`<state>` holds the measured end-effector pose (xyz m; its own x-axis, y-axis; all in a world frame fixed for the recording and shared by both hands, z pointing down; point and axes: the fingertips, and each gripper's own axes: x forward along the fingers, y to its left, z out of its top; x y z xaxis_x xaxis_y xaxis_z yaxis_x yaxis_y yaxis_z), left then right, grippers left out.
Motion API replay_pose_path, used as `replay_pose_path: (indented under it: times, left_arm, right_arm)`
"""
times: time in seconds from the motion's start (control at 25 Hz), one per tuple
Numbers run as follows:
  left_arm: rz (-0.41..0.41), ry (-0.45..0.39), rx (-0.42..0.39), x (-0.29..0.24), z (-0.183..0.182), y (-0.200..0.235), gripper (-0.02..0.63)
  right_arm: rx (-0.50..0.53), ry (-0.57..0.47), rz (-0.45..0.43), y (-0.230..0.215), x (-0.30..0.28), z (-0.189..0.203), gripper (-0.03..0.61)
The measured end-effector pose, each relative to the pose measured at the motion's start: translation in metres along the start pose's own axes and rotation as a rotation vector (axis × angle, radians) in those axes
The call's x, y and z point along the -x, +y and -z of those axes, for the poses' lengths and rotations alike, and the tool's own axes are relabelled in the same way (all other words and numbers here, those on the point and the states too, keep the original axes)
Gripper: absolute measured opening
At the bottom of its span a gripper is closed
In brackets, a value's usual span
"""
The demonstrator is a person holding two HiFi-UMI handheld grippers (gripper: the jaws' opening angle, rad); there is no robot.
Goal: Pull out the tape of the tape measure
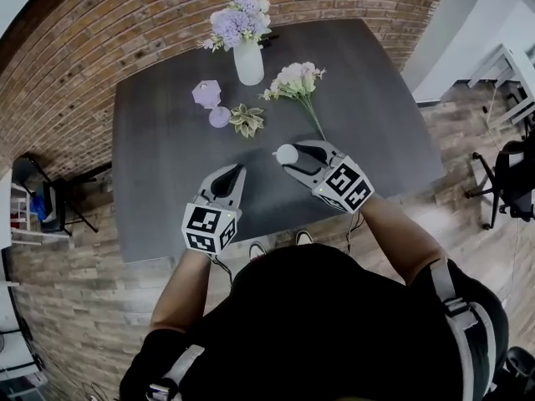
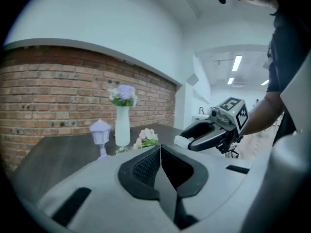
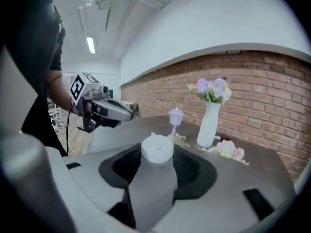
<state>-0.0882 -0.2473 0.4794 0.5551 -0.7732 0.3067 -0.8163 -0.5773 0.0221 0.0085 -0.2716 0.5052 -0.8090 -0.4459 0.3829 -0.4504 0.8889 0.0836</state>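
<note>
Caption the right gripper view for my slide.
Right gripper clamps a round white tape measure; shut left gripper hovers nearby over the dark table.

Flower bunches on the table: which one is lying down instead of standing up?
The pale pink bunch, its stem flat on the table; the purple bunch stands upright in the white vase.

Both bare forearms reach forward from the body, the left forearm [image 1: 179, 295] running straight ahead and the right forearm [image 1: 403, 239] angled inward. The left gripper [image 1: 237, 169] points forward, its jaws pressed together with nothing between them. The right gripper [image 1: 291, 159] lies to its right and a little further out, pointing inward across the left gripper's tip, the two tips near but apart. Its jaws are clamped on the round white tape measure [image 3: 157, 149].
</note>
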Motion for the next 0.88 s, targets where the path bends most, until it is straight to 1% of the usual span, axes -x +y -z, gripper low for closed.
replay_pose_path:
  times: [0.12,0.16,0.24,0.28,0.4,0.52,0.72,0.84,0.88]
  left_arm:
    - [0.096,-0.085,-0.113,-0.001,-0.035,-0.021,0.012]
    - [0.112,-0.104,-0.138,0.000,-0.043,-0.025,0.016]
    - [0.127,-0.125,-0.175,0.002,-0.052,-0.027,0.045]
    - [0.133,-0.127,-0.190,0.004,-0.053,-0.027,0.065]
    - [0.162,-0.117,-0.222,0.011,-0.049,-0.029,0.085]
    - [0.200,-0.114,-0.261,0.017,-0.048,-0.032,0.086]
    - [0.239,-0.103,-0.295,0.026,-0.044,-0.034,0.086]
    - [0.259,-0.082,-0.350,0.030,-0.040,-0.037,0.084]
    - [0.267,-0.075,-0.372,0.030,-0.039,-0.039,0.073]
  right_arm:
    - [0.063,-0.103,-0.030,0.017,0.009,-0.052,0.206]
    - [0.083,-0.123,-0.042,0.023,0.012,-0.064,0.206]
    - [0.130,-0.146,-0.064,0.034,0.015,-0.080,0.206]
    - [0.150,-0.149,-0.074,0.039,0.016,-0.083,0.206]
    - [0.181,-0.141,-0.096,0.050,0.018,-0.083,0.206]
    - [0.200,-0.139,-0.106,0.055,0.019,-0.086,0.206]
    - [0.222,-0.132,-0.129,0.066,0.015,-0.086,0.206]
    - [0.231,-0.126,-0.147,0.071,0.014,-0.083,0.206]
    - [0.234,-0.125,-0.153,0.072,0.014,-0.083,0.206]
